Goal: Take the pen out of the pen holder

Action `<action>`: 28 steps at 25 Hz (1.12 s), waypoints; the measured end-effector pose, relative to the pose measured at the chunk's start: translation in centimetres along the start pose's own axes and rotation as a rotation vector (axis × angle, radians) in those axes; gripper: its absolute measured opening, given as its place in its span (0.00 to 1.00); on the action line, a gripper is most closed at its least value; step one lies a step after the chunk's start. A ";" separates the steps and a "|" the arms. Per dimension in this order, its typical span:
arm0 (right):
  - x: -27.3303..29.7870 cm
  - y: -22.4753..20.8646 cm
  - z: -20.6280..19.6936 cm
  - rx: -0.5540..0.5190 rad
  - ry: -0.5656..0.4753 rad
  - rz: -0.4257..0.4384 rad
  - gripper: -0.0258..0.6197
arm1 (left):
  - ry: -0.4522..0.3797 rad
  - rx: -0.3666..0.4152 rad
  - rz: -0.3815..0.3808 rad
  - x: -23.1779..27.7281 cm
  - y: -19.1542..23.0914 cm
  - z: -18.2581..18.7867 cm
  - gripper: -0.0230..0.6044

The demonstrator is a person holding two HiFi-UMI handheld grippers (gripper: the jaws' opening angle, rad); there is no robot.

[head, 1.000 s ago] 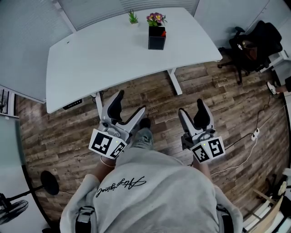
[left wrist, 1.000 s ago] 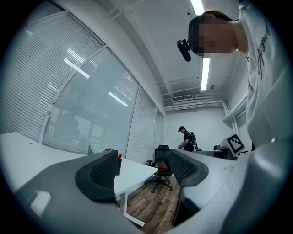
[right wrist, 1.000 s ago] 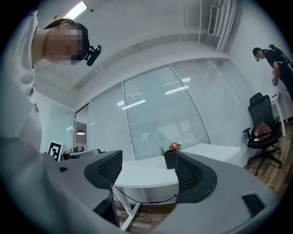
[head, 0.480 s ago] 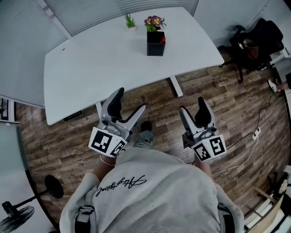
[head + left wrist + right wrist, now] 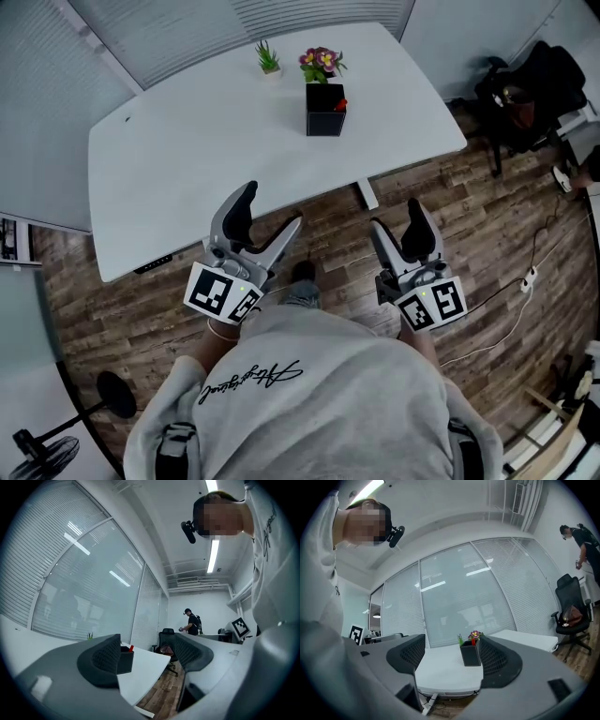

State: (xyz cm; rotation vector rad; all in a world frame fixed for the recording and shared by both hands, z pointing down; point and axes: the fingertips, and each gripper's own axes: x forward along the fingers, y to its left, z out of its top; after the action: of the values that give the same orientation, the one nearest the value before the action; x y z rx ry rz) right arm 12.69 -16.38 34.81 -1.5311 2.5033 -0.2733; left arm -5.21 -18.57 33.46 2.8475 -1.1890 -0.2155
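Black pen holder (image 5: 325, 109), red pen (image 5: 340, 104) inside, nearer than second ago; left gripper (image 5: 270, 208), right gripper (image 5: 395, 217) jaws apart, empty, well short of counter (image 5: 206, 150).

Red pen (image 5: 341, 104) upright, in black pen holder (image 5: 324, 110)

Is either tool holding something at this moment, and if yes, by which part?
Nothing is held. The left tool and right tool are both open and empty. The pen stands in its holder on the desk.
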 end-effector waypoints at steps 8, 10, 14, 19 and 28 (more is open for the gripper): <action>3.7 -1.0 0.4 0.000 -0.015 -0.012 0.57 | -0.003 -0.002 -0.018 2.4 3.1 0.2 0.59; 4.8 -1.3 0.4 0.001 -0.016 -0.013 0.57 | -0.002 -0.004 -0.019 3.0 4.0 0.2 0.59; 6.4 -1.6 0.1 0.002 -0.015 -0.013 0.57 | 0.000 -0.007 -0.027 3.8 5.2 0.0 0.59; 8.5 -2.0 -0.3 0.007 -0.009 -0.016 0.57 | 0.006 -0.015 -0.029 4.8 7.0 -0.3 0.59; 10.2 -3.2 -0.2 0.012 -0.020 -0.028 0.57 | 0.012 -0.013 -0.049 6.8 8.2 -0.6 0.59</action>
State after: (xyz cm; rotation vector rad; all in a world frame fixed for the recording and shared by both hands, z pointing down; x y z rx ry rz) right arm 10.78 -26.88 35.12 -1.5581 2.4621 -0.2761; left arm -6.20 -29.17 34.09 2.8650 -1.1123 -0.2069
